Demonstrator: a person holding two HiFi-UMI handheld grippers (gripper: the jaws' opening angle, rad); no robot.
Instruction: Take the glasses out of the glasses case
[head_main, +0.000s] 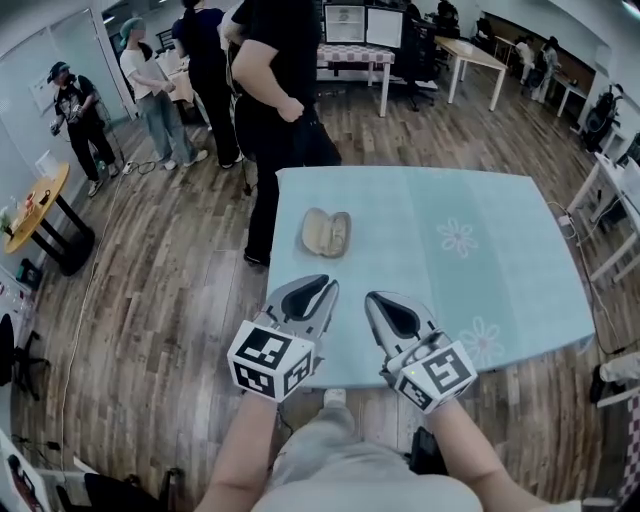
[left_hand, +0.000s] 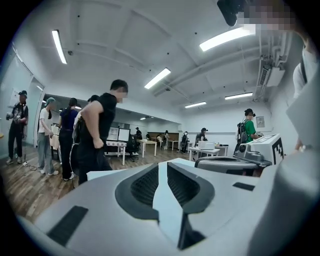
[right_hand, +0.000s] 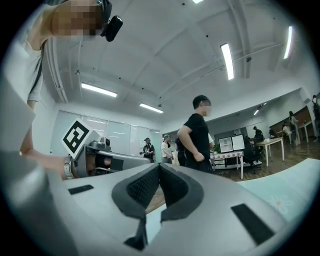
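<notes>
A beige glasses case lies on the light blue tablecloth, left of the table's middle. It seems to lie open in two halves; glasses cannot be made out in it. Both grippers hover over the near table edge, short of the case and pointing towards it. My left gripper stands open, with a narrow gap between its jaws and nothing in it. The right gripper is shut, tips together, and holds nothing. Neither gripper view shows the case.
A person in black stands at the table's far left corner, close to the case. More people stand further back left. White desks fill the back, and a round table stands at the left.
</notes>
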